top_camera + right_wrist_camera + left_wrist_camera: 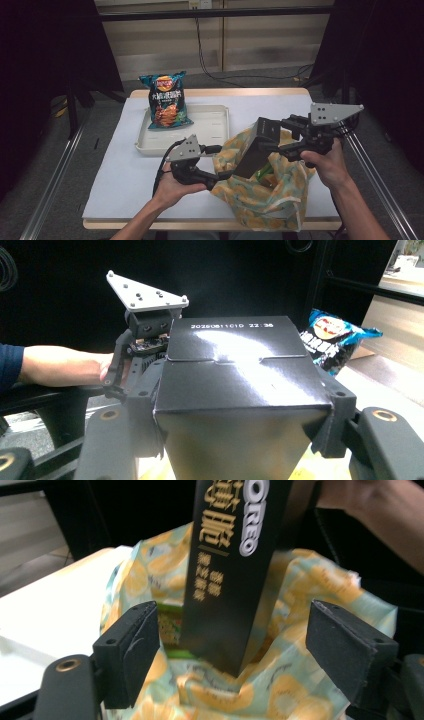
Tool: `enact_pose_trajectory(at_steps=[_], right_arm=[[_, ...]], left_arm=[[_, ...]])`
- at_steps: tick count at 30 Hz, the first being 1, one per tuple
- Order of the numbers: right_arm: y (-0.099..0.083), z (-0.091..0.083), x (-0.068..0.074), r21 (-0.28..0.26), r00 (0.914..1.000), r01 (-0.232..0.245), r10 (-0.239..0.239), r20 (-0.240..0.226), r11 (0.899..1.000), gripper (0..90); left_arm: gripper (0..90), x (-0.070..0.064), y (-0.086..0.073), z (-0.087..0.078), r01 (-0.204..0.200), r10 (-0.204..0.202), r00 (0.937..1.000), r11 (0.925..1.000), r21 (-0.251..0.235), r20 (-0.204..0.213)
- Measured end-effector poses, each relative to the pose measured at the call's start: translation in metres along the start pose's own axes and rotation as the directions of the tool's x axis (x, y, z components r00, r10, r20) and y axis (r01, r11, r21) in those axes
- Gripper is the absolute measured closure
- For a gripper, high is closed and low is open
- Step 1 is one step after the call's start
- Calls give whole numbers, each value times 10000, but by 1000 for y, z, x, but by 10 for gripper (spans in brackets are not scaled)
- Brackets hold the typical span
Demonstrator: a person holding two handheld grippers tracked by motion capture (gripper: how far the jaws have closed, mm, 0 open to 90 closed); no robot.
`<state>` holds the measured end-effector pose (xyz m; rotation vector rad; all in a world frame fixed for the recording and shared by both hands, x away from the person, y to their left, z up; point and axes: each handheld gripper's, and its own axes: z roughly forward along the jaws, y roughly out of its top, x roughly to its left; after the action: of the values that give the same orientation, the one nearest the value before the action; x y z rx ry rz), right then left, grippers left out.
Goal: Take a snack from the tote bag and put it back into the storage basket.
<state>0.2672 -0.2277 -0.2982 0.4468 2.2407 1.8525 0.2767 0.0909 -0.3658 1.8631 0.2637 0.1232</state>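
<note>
My right gripper (pixel 274 138) (pixel 242 395) is shut on the top end of a black Oreo box (pixel 257 147) (pixel 230 570) (pixel 235 375). The box hangs tilted, its lower end inside the mouth of a yellow-and-teal patterned bag (pixel 270 192) (pixel 300 590) at the table's front right. A green packet (pixel 265 172) (pixel 170 630) lies inside the bag. My left gripper (pixel 219 162) (pixel 235 617) stands open at the bag's left rim, its jaws wide apart on either side of the box without touching it. The left gripper (pixel 145 325) also appears beyond the box in the right gripper view.
A white tray (pixel 215 135) sits at the middle back of the white-covered table (pixel 125 165). A blue chips bag (pixel 167 100) (pixel 335 340) lies over the tray's far left corner. Dark curtains and metal rails flank the table.
</note>
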Motion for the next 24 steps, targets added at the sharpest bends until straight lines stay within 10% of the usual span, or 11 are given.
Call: enact_pose_trajectory(at_steps=[8,24], right_arm=[[21,11,1,156,9989,341,-336,-337,9993,374],[28,48,3,624,9906,550,-466,-1283,9965,374]], left_arm=[[217,7,22,-11,-163,172,9997,9984,-544,160],[203,15,34,-5,-578,582,9933,9983,-70,997]])
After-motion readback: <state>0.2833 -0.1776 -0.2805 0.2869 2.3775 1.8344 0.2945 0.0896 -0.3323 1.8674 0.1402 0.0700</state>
